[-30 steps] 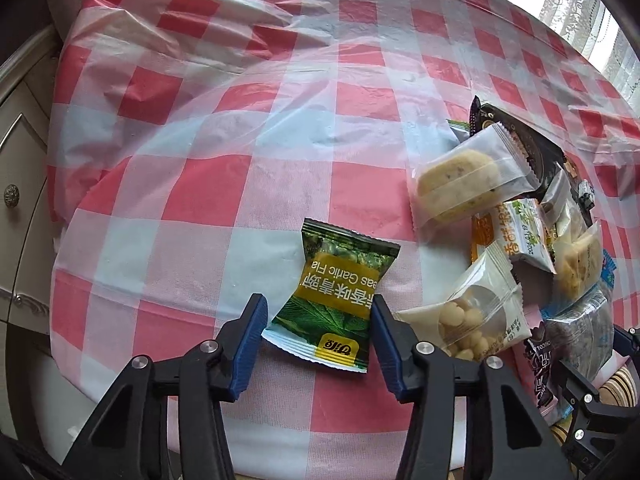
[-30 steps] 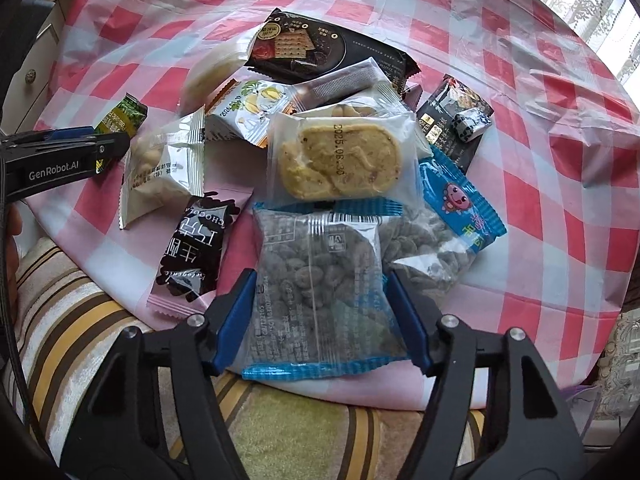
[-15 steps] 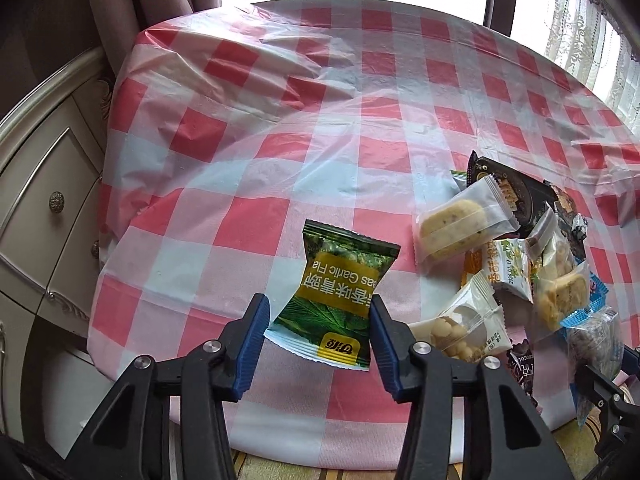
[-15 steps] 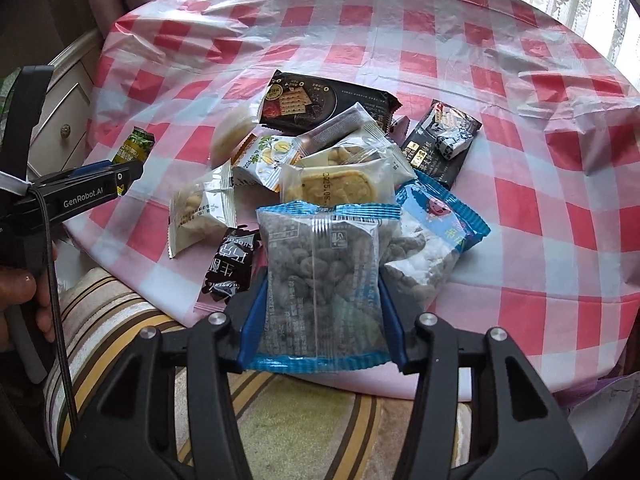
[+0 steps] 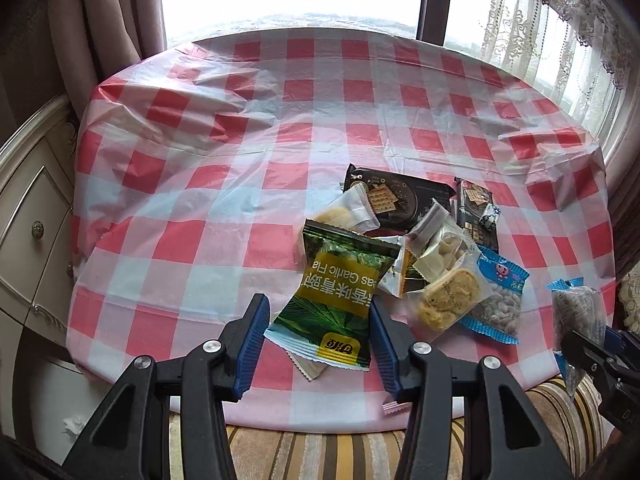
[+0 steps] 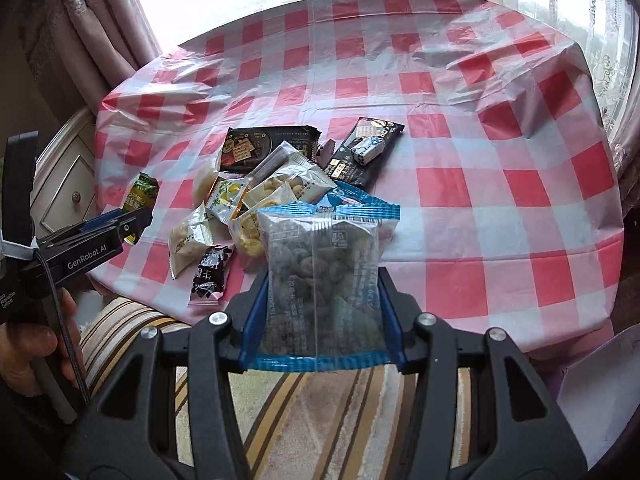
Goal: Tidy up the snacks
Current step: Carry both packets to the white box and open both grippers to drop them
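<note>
My left gripper [image 5: 316, 326] is shut on a green garlic-pea packet [image 5: 336, 296] and holds it lifted above the near edge of the table. My right gripper [image 6: 322, 312] is shut on a clear blue-edged packet of dark nuts [image 6: 322, 276], raised off the table; it also shows at the right of the left wrist view [image 5: 578, 320]. A pile of snack packets [image 6: 276, 188] lies on the red-checked tablecloth [image 6: 460, 128]: black cracker packs [image 6: 264, 148], pale biscuit bags [image 5: 448, 300] and a blue seed bag [image 5: 500, 300].
A white drawer cabinet [image 5: 28, 232] stands left of the table. Curtains [image 6: 88, 32] and a bright window are behind it. A striped cushion [image 6: 320, 412] lies below the near table edge.
Both grippers rose and pulled back from the table, each lifting its packet. The green packet left the cloth and now hangs over the pile's left side.
</note>
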A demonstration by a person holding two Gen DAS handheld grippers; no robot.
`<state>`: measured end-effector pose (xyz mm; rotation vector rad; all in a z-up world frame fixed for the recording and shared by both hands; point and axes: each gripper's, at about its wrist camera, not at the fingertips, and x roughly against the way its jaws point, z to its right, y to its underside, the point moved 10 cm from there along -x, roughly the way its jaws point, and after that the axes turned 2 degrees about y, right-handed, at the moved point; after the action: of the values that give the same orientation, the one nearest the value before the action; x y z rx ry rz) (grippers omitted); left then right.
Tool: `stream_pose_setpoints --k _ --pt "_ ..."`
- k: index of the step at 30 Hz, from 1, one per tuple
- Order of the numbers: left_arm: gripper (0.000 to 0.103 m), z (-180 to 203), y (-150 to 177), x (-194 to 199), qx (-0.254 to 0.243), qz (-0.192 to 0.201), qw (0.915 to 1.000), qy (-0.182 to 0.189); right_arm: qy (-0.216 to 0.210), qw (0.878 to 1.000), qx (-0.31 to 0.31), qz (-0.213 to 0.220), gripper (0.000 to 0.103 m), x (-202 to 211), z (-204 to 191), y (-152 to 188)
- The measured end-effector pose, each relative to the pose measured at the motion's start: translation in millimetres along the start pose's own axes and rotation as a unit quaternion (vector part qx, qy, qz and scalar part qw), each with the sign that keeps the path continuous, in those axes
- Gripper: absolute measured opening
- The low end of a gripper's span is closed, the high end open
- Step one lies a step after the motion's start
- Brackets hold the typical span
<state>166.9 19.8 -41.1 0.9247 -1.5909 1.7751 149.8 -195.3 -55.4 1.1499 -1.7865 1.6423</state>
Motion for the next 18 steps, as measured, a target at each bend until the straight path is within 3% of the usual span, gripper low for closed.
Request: stream_pose_setpoints --k 6,10,14,18 --pt "0.050 76 0 11 -0.044 0.001 0.9974 0.058 0.045 0.997 -0.064 0.012 0.054 32 80 10" --pt "0.050 133 10 13 -0.082 -0.014 0.9913 0.102 0.084 0.991 -0.107 0.014 0.054 48 138 25" --pt "0.050 194 25 14 -0.123 -0.036 0.9803 0.150 0.124 0.982 -0.145 0.012 0.054 60 193 47" --pt "0.050 260 45 18 -0.163 -0.061 0.9631 0.206 0.158 0.971 -0.181 0.005 0.054 69 239 73"
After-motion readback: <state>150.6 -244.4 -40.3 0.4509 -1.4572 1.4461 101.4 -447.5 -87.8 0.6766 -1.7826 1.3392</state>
